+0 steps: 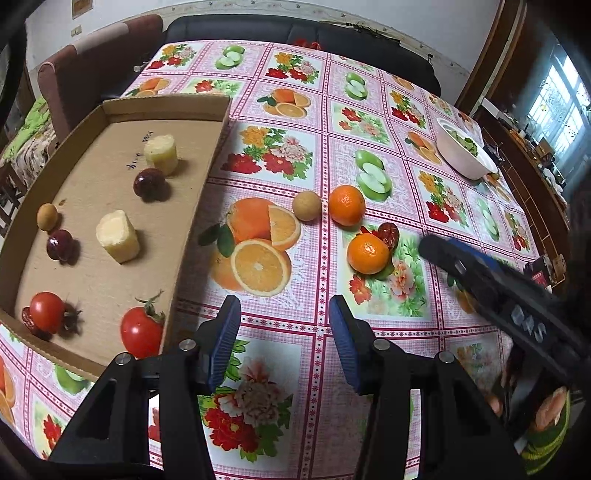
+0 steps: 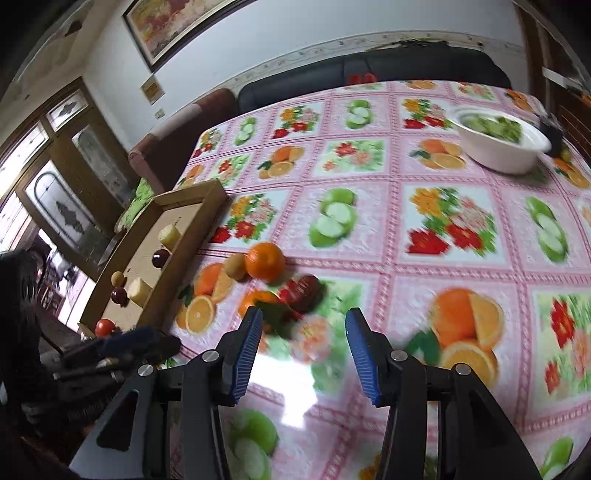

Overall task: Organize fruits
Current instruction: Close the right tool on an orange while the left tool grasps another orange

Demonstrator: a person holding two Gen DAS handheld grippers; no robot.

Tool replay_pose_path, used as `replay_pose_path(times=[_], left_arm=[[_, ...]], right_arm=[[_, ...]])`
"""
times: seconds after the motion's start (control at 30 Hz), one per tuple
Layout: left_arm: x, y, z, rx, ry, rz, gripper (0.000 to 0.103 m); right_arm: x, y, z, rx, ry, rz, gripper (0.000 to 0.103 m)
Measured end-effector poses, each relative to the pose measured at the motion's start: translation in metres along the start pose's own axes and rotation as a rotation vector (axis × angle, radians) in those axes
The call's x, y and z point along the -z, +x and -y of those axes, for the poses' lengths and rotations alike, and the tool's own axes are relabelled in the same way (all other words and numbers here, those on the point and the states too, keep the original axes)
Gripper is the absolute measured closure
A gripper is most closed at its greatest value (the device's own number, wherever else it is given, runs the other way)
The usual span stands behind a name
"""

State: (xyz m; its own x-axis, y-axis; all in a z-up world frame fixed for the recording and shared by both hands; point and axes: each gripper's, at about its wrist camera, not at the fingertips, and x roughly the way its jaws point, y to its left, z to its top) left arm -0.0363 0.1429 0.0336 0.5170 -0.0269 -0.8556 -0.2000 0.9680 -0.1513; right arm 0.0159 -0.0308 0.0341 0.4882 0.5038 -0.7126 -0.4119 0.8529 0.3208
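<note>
A shallow cardboard tray [image 1: 207, 162] at the left holds two red tomatoes [image 1: 142, 330], two dark plums [image 1: 149, 182], two pale yellow chunks [image 1: 118, 236] and a small brown fruit [image 1: 47, 216]. On the tablecloth lie two oranges [image 1: 346, 205] [image 1: 368, 253], a small brown fruit [image 1: 306, 205] and a dark red date [image 1: 389, 234]. My left gripper [image 1: 284, 325] is open and empty, near the tray's right wall. My right gripper [image 2: 303, 339] is open and empty, just short of the near orange [image 2: 258, 299] and the date [image 2: 308, 291]. It also shows in the left wrist view [image 1: 430, 249].
A white bowl [image 1: 461, 155] of greens stands at the far right; it also shows in the right wrist view [image 2: 502, 140]. A black sofa [image 1: 295, 29] and a brown chair [image 1: 92, 66] stand beyond the table. The right wrist view is motion-blurred.
</note>
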Motion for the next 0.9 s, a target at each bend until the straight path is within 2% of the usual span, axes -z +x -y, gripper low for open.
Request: replay_pose_path(times=[0.23,0.4,0.47,0.53,0.7,0.9], left_arm=[[-0.001,0.007,-0.001,0.037,-0.004,-0.019,0.055],[-0.004,0.014,0.0,0.072,-0.012,-0.033,0.055],[-0.006,0.016,0.002,0.078,-0.006,-0.036,0.055],[-0.008,0.02,0.007,0.087,0.006,-0.043,0.055],[-0.016,0.029,0.023,0.121,0.049,-0.05,0.055],[-0.027,0.054,0.045,0.125,0.097,-0.071,0.055]], right_arm=[[-0.033,0.045,-0.024,-0.019,-0.071,-0.039,0.053],[-0.042,0.073,-0.033,-0.021,-0.115,-0.088,0.053],[-0.043,0.085,-0.036,-0.019,-0.137,-0.112,0.056],[-0.041,0.095,-0.035,-0.004,-0.149,-0.135,0.066],[-0.044,0.074,-0.02,-0.027,-0.106,-0.086,0.067],[-0.043,0.014,0.024,-0.019,0.045,0.039,0.066]])
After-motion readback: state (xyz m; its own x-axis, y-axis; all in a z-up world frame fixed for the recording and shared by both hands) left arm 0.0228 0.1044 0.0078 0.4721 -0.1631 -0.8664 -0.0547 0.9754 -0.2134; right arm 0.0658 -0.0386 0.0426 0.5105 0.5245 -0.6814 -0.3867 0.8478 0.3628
